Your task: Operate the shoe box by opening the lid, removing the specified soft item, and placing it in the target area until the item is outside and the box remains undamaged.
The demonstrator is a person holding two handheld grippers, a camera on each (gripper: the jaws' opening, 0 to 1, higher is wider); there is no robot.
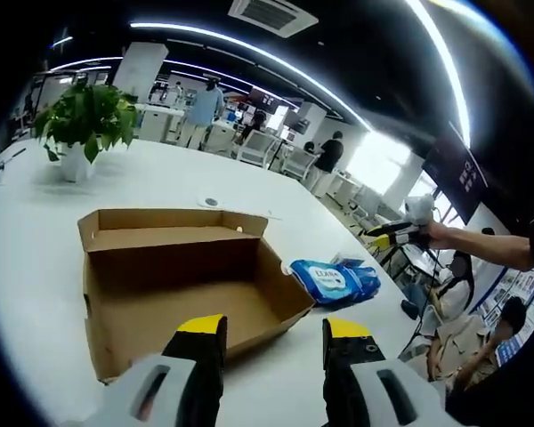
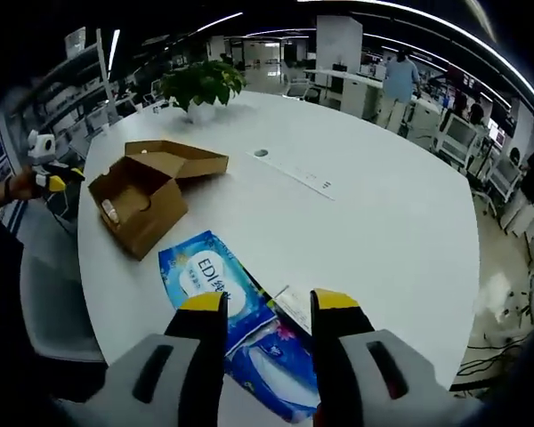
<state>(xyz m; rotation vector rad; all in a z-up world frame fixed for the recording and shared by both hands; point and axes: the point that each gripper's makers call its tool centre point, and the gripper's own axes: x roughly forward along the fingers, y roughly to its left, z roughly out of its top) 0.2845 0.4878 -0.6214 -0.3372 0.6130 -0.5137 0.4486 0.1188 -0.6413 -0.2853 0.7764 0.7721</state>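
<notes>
Left tool (image 1: 271,331): jaws spread, empty, above the white bench (image 1: 36,240).
Right tool (image 2: 258,307): jaws spread, empty.
Brown cardboard shoe box (image 1: 182,276): open.
Blue soft wipes pack (image 2: 222,298): on bench, at 3 o'clock of box.

An open-plan office — long white bench (image 2: 383,231), rows of desks and white chairs (image 1: 276,151), ceiling light strips (image 1: 249,49), a potted green plant (image 1: 84,120), people standing about.

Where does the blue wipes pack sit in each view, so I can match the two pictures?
Left gripper view: the blue wipes pack lies right of centre on the white table, just right of the open cardboard box.
Right gripper view: it lies low, centre-left, just beyond the right tongs, with the box up-left.
Shared landmark: the potted plant on the table beyond the box.
</notes>
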